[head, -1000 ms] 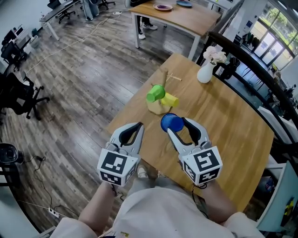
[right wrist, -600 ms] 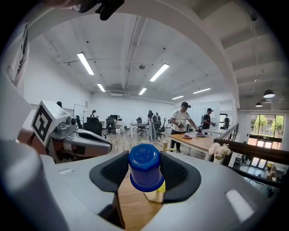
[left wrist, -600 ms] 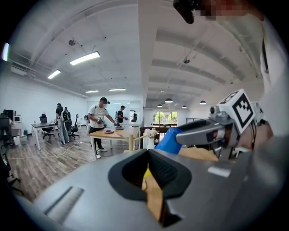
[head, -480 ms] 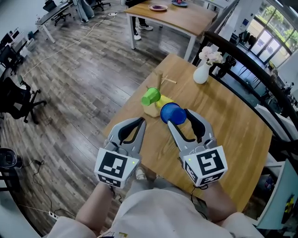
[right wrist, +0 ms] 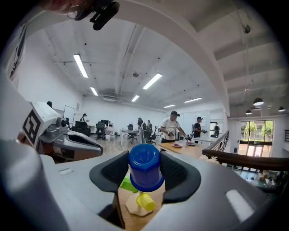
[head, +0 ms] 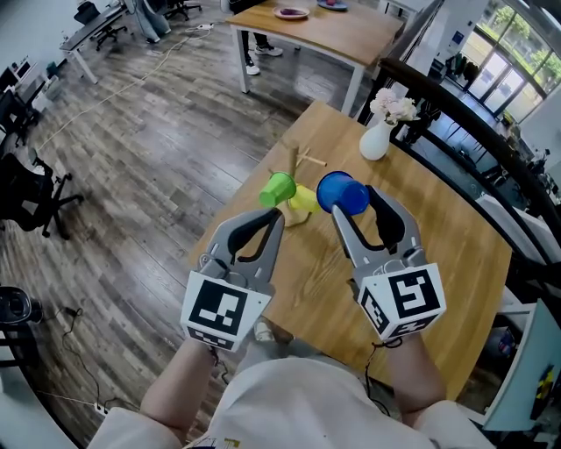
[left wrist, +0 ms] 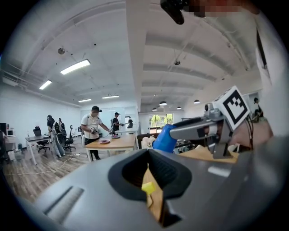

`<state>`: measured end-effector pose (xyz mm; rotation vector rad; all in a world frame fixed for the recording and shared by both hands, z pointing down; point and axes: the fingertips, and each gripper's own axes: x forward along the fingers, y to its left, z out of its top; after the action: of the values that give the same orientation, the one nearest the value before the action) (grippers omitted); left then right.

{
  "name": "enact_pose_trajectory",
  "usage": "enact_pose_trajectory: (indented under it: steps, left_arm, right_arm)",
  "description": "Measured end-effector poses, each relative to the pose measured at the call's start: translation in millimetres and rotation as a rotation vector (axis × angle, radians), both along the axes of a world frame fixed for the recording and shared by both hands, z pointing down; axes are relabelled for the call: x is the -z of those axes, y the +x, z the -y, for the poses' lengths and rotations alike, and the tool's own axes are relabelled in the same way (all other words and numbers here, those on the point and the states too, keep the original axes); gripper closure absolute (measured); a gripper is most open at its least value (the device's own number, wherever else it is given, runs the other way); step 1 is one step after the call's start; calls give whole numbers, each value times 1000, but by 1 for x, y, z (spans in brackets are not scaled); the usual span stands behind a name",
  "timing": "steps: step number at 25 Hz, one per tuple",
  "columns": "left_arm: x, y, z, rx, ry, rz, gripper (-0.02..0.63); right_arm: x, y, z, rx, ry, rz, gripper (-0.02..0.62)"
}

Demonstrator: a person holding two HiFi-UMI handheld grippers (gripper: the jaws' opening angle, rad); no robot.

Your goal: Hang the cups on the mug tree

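Observation:
A wooden mug tree [head: 296, 164] stands near the round table's [head: 447, 245] left edge, with a green cup [head: 278, 187] and a yellow cup [head: 304, 200] hanging low on it. My right gripper [head: 355, 206] is shut on a blue cup [head: 342, 193], held in the air just right of the tree. In the right gripper view the blue cup [right wrist: 144, 168] sits between the pads, its bottom facing the camera, above the yellow cup [right wrist: 145, 201] and the green cup [right wrist: 128, 184]. My left gripper [head: 270, 224] hovers shut and empty in front of the tree.
A white vase with flowers [head: 375, 140] stands on the table's far side. Beyond are a second table [head: 324, 26] and a dark railing [head: 465, 105]. An office chair [head: 35, 188] stands on the wood floor at left. People stand by the far table [right wrist: 171, 128].
My right gripper has carried the blue cup forward and to the right, from in front of the tree to beside it. The left gripper has edged forward too.

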<state>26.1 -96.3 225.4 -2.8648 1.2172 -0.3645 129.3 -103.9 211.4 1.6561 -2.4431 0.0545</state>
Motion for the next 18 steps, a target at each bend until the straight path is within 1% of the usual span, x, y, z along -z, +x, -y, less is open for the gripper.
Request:
enact_pose_trajectory:
  steps: [4, 9, 18]
  left_arm:
    - [-3, 6, 16, -8, 0, 15, 604]
    - [-10, 11, 33, -14, -20, 27, 604]
    - [-27, 10, 58, -11, -59, 32, 604]
  right_arm:
    - [-1, 8, 18, -16, 2, 2, 370]
    - [-8, 6, 38, -11, -14, 21, 370]
    - [-38, 0, 68, -7, -73, 30, 370]
